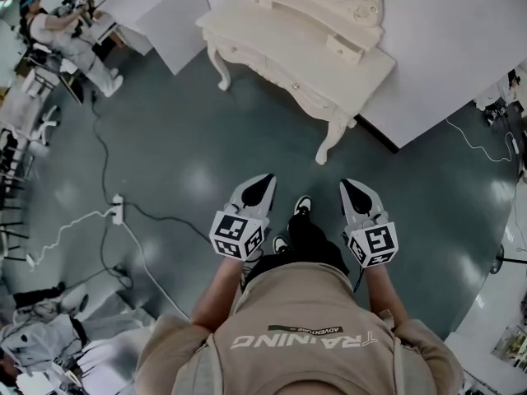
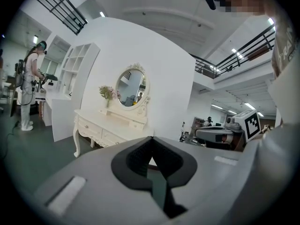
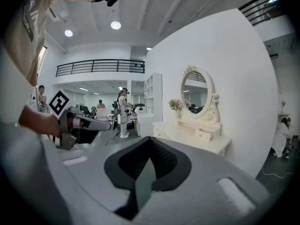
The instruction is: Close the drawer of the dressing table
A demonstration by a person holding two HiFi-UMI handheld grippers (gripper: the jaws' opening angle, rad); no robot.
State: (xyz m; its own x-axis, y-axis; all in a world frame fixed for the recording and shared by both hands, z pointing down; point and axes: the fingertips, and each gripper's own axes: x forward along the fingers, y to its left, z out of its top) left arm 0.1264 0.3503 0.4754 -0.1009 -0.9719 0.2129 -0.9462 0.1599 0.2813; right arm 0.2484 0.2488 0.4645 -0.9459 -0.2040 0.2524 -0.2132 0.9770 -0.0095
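The cream dressing table (image 1: pixel 288 52) with an oval mirror (image 2: pixel 131 87) stands against a white wall panel, well ahead of me across bare floor. A small drawer (image 1: pixel 344 49) on its top sticks out a little from its box, and it also shows in the right gripper view as the small drawer (image 3: pixel 202 134). My left gripper (image 1: pixel 265 179) and right gripper (image 1: pixel 349 186) are held side by side in front of my body, far from the table. Both point toward it. Each has its jaws shut, with nothing between them.
A power strip (image 1: pixel 117 208) and cables lie on the green floor to my left. Another person (image 1: pixel 66 31) works at a white shelf unit at the far left. A white platform (image 1: pixel 461 56) lies to the right of the table. Cluttered gear sits at the lower left.
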